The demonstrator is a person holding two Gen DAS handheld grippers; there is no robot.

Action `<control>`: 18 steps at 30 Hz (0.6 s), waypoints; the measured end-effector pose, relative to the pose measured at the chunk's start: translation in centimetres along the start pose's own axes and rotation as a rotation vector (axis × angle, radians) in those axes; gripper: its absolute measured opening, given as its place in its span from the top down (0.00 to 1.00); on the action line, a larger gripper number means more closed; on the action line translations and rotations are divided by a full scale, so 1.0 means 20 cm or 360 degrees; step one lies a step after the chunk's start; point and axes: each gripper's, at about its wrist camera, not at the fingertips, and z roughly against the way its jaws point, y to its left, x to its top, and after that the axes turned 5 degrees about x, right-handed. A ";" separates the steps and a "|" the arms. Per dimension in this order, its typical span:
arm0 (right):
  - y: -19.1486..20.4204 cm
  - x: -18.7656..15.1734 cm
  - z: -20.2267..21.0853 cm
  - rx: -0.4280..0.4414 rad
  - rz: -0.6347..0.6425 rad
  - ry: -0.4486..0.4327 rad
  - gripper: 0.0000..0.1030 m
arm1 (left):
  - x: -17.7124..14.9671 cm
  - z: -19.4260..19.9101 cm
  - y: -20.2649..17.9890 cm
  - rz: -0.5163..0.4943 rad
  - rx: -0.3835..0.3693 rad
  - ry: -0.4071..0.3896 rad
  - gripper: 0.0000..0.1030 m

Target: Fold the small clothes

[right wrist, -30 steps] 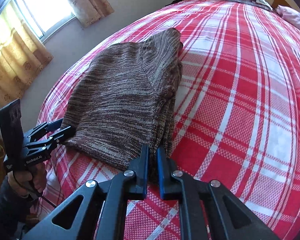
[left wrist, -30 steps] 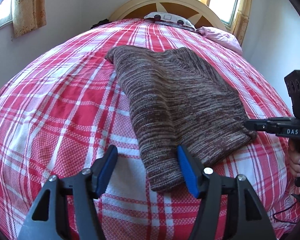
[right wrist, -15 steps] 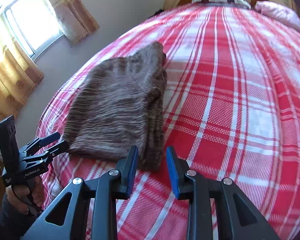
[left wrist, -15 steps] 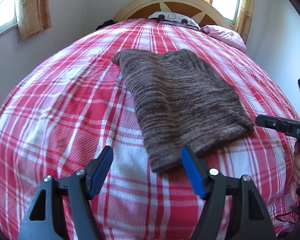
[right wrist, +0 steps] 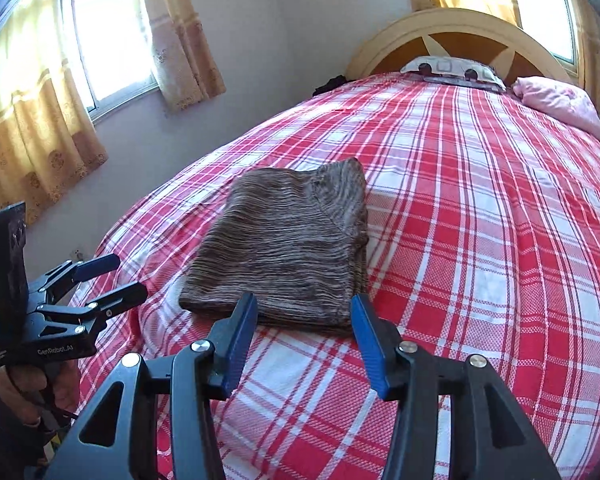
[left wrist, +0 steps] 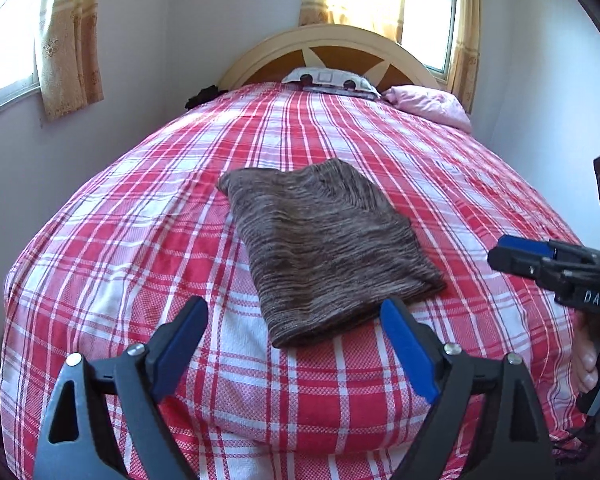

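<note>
A brown striped knit garment lies folded flat on the red plaid bedspread, near the foot of the bed. It also shows in the right wrist view. My left gripper is open and empty, held back from the garment's near edge and above the bed. My right gripper is open and empty, just short of the garment's near right corner. The right gripper shows at the right of the left wrist view, and the left gripper at the left of the right wrist view.
A wooden headboard with a patterned pillow and a pink pillow stand at the far end. Walls and curtained windows flank the bed. The bed's foot edge drops off below the grippers.
My right gripper let go of the garment's corner and opened wide. Both grippers pulled back and up from the garment, which now lies still.
</note>
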 end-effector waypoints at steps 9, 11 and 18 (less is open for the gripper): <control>0.05 0.00 0.05 -0.0031 0.0057 -0.0091 0.51 | 0.03 0.06 0.04 0.0074 0.0029 -0.0084 0.07; 0.05 0.01 0.06 -0.0035 0.0047 -0.0112 0.51 | 0.03 0.07 0.03 0.0071 0.0038 -0.0094 0.07; 0.06 0.02 0.10 -0.0045 0.0060 -0.0161 0.51 | 0.03 0.09 0.03 0.0054 0.0039 -0.0113 0.07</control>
